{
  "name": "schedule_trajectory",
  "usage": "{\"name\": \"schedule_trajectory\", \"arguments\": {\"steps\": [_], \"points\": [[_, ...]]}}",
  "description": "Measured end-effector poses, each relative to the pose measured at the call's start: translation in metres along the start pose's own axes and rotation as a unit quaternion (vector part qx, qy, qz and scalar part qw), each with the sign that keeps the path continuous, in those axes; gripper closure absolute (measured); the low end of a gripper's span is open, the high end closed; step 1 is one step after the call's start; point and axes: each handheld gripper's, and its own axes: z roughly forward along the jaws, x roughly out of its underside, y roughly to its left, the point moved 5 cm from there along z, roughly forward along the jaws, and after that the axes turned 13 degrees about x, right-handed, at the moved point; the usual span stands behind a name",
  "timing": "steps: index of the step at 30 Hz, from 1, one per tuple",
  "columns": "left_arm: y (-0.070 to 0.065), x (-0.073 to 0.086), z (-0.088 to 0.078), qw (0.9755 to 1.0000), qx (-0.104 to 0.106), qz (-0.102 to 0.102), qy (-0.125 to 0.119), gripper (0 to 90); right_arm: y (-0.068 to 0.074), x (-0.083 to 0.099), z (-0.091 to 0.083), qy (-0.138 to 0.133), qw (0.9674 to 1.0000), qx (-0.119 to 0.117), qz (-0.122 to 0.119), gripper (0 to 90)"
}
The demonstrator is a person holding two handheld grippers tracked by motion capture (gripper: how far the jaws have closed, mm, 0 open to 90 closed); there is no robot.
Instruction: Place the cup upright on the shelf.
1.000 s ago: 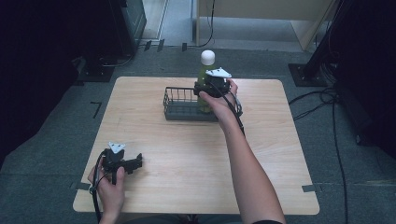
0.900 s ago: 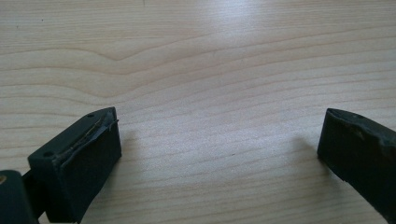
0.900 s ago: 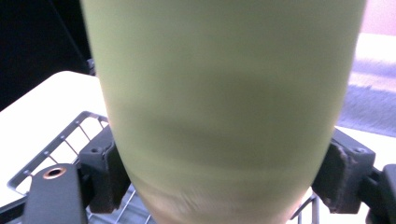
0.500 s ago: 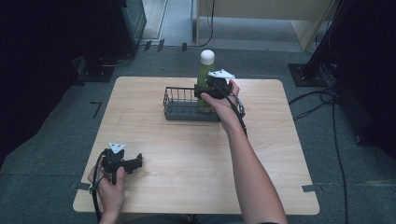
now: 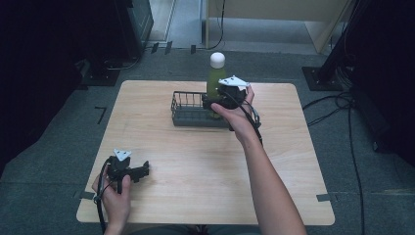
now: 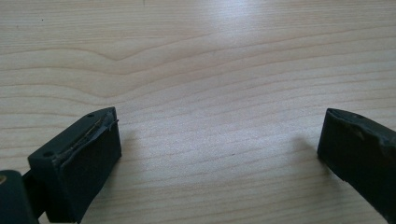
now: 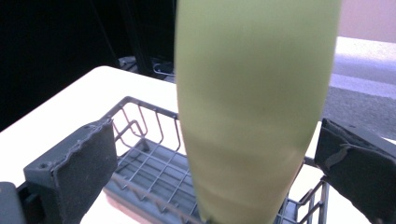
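Sitting at the near left corner of the table (image 5: 303,161), just as in the earlier high views: the left gripper (image 5: 139,171), held low in a hand (image 5: 113,196) near the front edge, unmoved. Showing jaws spread wide in the left gripper view, nothing between them but bare wood grain (image 6: 210,84).

Standing further right, at the far middle of the table: the dark wire basket (image 5: 188,111), in the same spot as before. Rising upright from its right end: the green bottle (image 5: 214,81) with the white cap (image 5: 217,59), base resting inside the basket.

Hovering at the bottle, right of the basket: the right gripper (image 5: 215,102), hand (image 5: 235,115) barely shifted from a second ago. Differing from the earlier frames in the jaws: having just been opening, now standing wide. Showing in the right gripper view the green bottle (image 7: 252,102) between the two pads (image 7: 88,158), with a clear gap on each side, neither pad pressing on it. Showing beneath it the wire basket (image 7: 149,163), bottle foot set inside.
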Motion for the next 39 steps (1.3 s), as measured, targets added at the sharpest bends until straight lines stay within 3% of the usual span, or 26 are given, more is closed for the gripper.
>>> {"name": "schedule_trajectory", "arguments": {"steps": [4, 11, 19, 39], "points": [[0.000, 0.000, 0.000, 1.0000, 0.000, 0.000, 0.000, 0.1, -0.001, 0.003, -0.014, -0.008, 0.9999, -0.008, 0.003, 0.0], [0.000, 0.000, 0.000, 1.0000, 0.000, 0.000, -0.001, 0.1, -0.004, 0.026, -0.042, 0.003, 0.9995, -0.009, -0.029, 0.0], [0.000, 0.000, 0.000, 1.0000, -0.001, 0.000, 0.000, 0.1, -0.020, 0.052, -0.062, 0.018, 0.9994, 0.001, -0.029, 0.0], [0.000, 0.000, 0.000, 1.0000, 0.000, 0.001, 0.000, 0.1, -0.049, 0.095, -0.107, 0.009, 0.9997, 0.017, -0.016, 0.0]]}}
